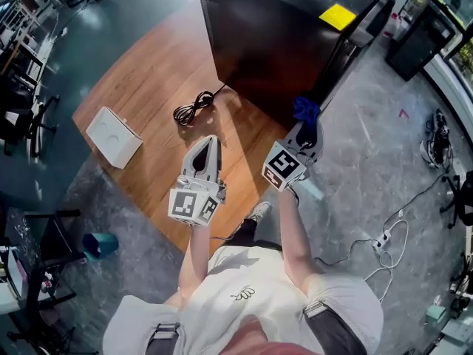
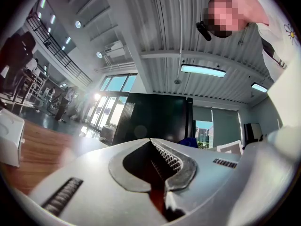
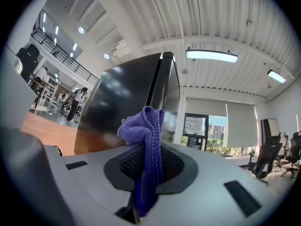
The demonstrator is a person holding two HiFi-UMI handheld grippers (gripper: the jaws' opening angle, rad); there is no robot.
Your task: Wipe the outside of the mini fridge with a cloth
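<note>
While we hold both grippers above the near edge of the wooden table (image 1: 140,87), the black mini fridge (image 1: 273,43) stands on that table straight ahead of them, nearer to the right one than to the left. Its dark side wall fills the space beyond the right jaws in the right gripper view, and its door edge rises just past them.

A white box (image 1: 113,136) lies flat on the table well off to the left of the left gripper (image 1: 211,143). We see that gripper's jaws pressed together at the tips with nothing between them, pointing towards the fridge.

The right gripper (image 1: 309,124) is beside the left one, to its right and a little further forward, at the fridge's near corner. Its jaws are clamped on the blue-purple cloth (image 3: 148,131). The cloth runs up between the ribbed pads and bunches in a folded tuft above the tips. We cannot tell whether that tuft touches the fridge wall.

A coiled black cable (image 1: 194,108) lies on the wood ahead of the left gripper, between it and the fridge. A yellow note (image 1: 338,15) lies on the fridge's top, far beyond the right gripper.
</note>
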